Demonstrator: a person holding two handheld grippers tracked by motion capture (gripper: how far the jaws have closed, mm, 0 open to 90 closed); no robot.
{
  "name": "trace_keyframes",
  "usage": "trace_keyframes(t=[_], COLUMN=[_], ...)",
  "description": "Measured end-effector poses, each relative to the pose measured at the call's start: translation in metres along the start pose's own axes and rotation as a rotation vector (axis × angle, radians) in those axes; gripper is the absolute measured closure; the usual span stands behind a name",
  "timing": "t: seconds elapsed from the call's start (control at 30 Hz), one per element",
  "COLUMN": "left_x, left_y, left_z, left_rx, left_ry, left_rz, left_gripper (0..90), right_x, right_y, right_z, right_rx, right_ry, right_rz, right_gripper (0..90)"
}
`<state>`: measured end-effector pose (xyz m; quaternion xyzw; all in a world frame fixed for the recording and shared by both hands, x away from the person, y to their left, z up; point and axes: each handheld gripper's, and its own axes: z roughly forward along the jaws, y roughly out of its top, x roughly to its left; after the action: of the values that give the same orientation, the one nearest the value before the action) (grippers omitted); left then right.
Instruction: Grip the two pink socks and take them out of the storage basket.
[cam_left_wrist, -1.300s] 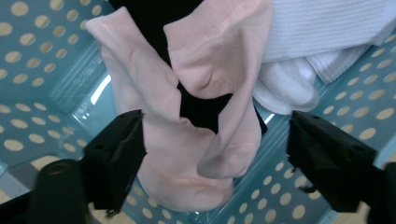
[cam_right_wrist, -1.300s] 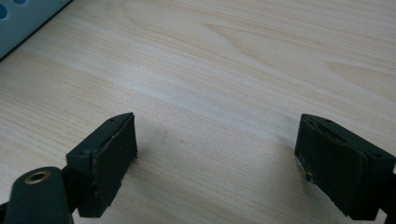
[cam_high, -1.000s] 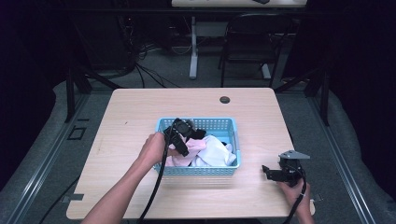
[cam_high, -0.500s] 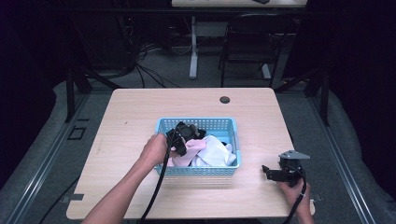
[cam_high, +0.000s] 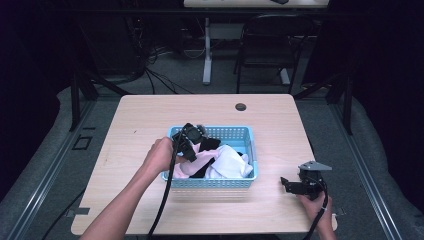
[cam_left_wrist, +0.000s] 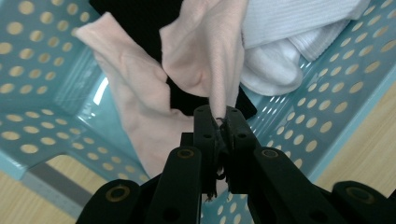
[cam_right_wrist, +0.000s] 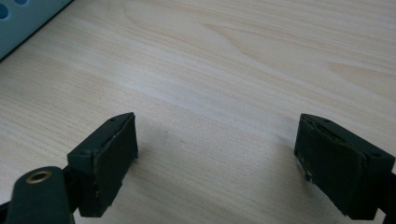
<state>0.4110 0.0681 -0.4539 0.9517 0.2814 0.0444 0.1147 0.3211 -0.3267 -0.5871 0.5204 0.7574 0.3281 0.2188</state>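
Between my left gripper's (cam_left_wrist: 218, 140) jaws: thin pale pink fabric sock (cam_left_wrist: 205, 56), pinched tight.
Beneath it: perforated light blue plastic basket (cam_left_wrist: 327, 116).
My right gripper (cam_right_wrist: 219, 163): jaws spread wide.

Basket (cam_left_wrist: 322, 116): glossy turquoise perforated plastic. Pink sock (cam_left_wrist: 205, 56): fine matt knit cloth. White sock (cam_left_wrist: 299, 28): ribbed cloth. Table (cam_right_wrist: 243, 56): smooth pale wood-grain. Right gripper (cam_right_wrist: 217, 156): 2 matt black, scuffed pads.

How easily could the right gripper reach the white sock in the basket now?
Probably yes: the right gripper stands open on bare table beside the basket, and the white sock lies uncovered at its near side.
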Motion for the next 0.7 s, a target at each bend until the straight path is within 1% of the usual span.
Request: trace_keyframes(t=[0.07,0.1,0.13,0.17,0.2,0.3,0.33,0.37,0.43,0.47,0.5,0.53,0.57,0.63,0.67,0.7], left_x=[0.003,0.003,0.005,0.005,0.007,0.009,0.009,0.011,0.012,0.015,0.015,0.017,0.017,0.021,0.022,0.022], left_y=[-0.001,-0.001,-0.002,-0.002,-0.003,-0.004,-0.004,-0.005,-0.006,-0.007,-0.007,-0.009,-0.009,-0.012,-0.014,-0.014], left_z=[-0.008,-0.008,-0.014,-0.014,-0.02,-0.029,-0.029,-0.035,-0.039,-0.045,-0.045,-0.05,-0.05,-0.06,-0.062,-0.062], left_rx=[-0.017,-0.017,-0.026,-0.026,-0.032,-0.044,-0.044,-0.048,-0.052,-0.06,-0.06,-0.068,-0.068,-0.079,-0.088,-0.088], left_ry=[0.003,0.003,0.007,0.007,0.01,0.02,0.02,0.029,0.029,0.036,0.036,0.042,0.042,0.052,0.056,0.056], left_rz=[-0.008,-0.008,-0.009,-0.009,-0.013,-0.017,-0.017,-0.018,-0.022,-0.027,-0.027,-0.034,-0.034,-0.044,-0.05,-0.05], left_gripper=[86.1,86.1,86.2,86.2,86.2,86.2,86.2,86.2,86.2,86.2,86.2,86.2,86.2,86.2,86.2,86.2], right_x=[0.0,0.0,0.0,0.0,0.0,0.0,0.0,0.0,0.0,0.0,0.0,0.0,0.0,0.0,0.0,0.0], right_y=[0.0,0.0,0.0,0.0,0.0,0.0,0.0,0.0,0.0,0.0,0.0,0.0,0.0,0.0,0.0,0.0], right_z=[0.0,0.0,0.0,0.0,0.0,0.0,0.0,0.0,0.0,0.0,0.0,0.0,0.0,0.0,0.0,0.0], right_rx=[-0.001,-0.001,-0.001,-0.001,0.0,0.0,0.0,-0.001,-0.002,0.0,0.0,0.0,0.0,0.0,-0.001,-0.001], right_ry=[0.0,0.0,-0.001,-0.001,0.0,0.0,0.0,-0.001,-0.001,-0.001,-0.001,-0.001,-0.001,0.0,0.0,0.0], right_rz=[0.001,0.001,0.001,0.001,0.0,0.0,0.0,0.002,0.001,0.001,0.001,0.001,0.001,0.0,0.0,0.0], right_gripper=[12.7,12.7,12.7,12.7,12.7,12.7,12.7,12.8,12.7,12.7,12.7,12.7,12.7,12.8,12.8,12.8])
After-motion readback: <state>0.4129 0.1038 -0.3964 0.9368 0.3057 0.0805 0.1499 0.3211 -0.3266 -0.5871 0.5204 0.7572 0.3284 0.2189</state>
